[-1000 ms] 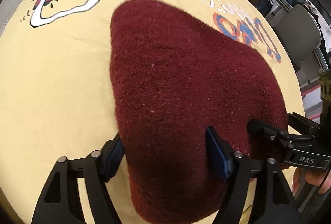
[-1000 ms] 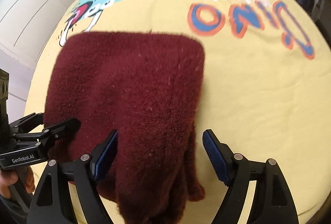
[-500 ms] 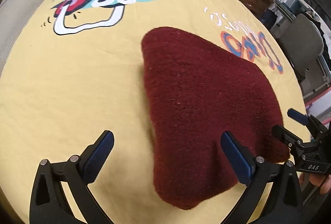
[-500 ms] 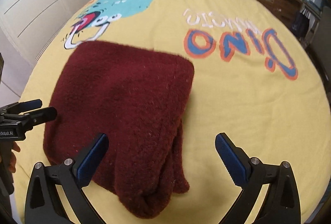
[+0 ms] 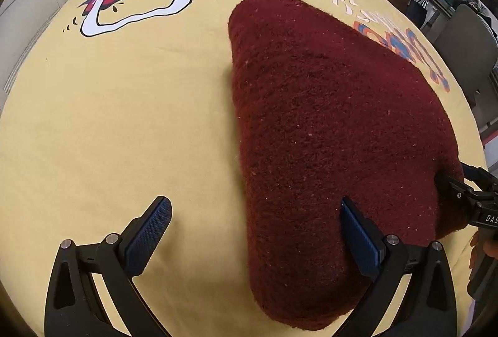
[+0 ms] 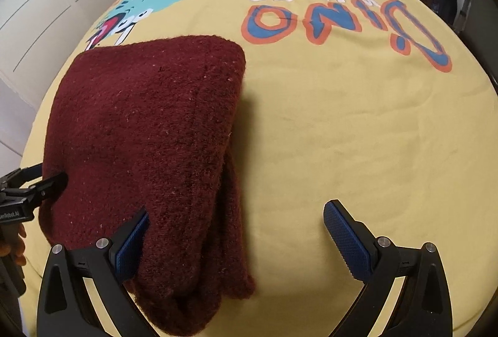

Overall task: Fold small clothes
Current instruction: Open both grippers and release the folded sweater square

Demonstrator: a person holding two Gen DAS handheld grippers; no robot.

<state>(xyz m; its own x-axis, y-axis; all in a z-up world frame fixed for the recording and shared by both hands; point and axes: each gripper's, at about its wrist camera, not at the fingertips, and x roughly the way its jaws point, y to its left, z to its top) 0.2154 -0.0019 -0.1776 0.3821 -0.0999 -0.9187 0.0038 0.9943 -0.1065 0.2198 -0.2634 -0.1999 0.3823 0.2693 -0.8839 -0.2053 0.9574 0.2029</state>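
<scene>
Right-wrist view: with the maroon knit garment folded on the yellow bedspread beside the "DINO" lettering, both the right gripper and left gripper are spread wide and empty, so the apparently loose near-right layers should be squared before release is considered complete.

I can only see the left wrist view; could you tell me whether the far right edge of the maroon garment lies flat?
Observer: No; in the right wrist view the maroon garment shows loose stacked layers along that edge, spilling beyond the top fold.
Operator: Thank you. Is the right tool gripping there?
Observer: No; the right tool is open, with that edge between its pads, unpressed.
Operator: And what lies beyond it on the bedspread?
Observer: Large blue and orange DINO lettering on bare yellow bedspread.
</scene>
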